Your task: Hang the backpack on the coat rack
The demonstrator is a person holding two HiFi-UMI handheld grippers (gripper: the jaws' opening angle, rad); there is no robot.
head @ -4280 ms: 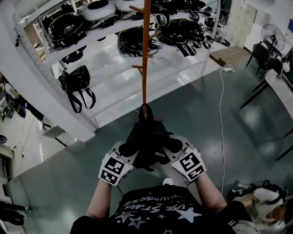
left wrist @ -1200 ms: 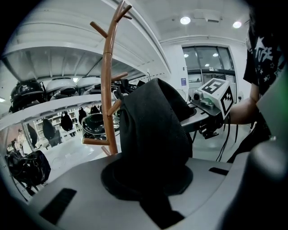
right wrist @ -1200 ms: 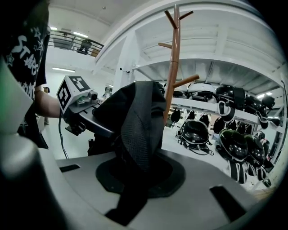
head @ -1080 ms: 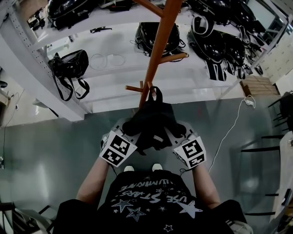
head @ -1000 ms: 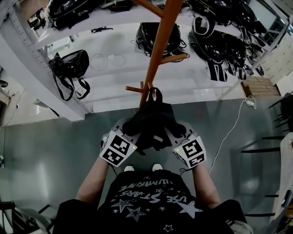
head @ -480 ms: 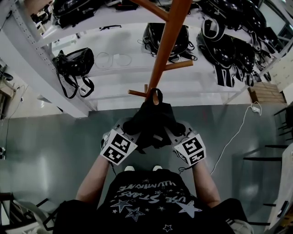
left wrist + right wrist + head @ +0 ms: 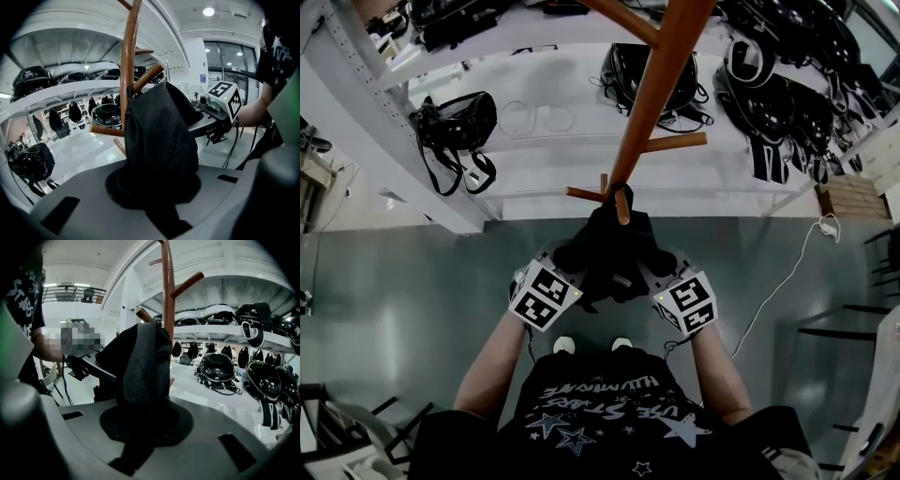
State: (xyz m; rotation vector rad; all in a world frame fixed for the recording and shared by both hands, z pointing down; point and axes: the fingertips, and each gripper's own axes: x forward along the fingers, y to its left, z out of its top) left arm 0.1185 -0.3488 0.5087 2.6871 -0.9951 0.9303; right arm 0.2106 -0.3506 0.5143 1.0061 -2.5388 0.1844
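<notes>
Head view: the black backpack (image 7: 614,248) is up against the coat rack (image 7: 654,94), its top loop around a near peg (image 7: 622,208). Left gripper view: the left gripper (image 7: 157,187) is clamped on the backpack's fabric. Right gripper view: the right gripper (image 7: 143,420) grips it too.

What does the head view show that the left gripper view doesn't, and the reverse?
Only the head view: the person's shoes and a white cable on the floor. Only the left gripper view: a ceiling lamp and the backpack strap clamped between the left hand-held gripper's jaws. Both: the black backpack, its loop around a peg of the wooden coat rack, and the right hand-held gripper.
</notes>
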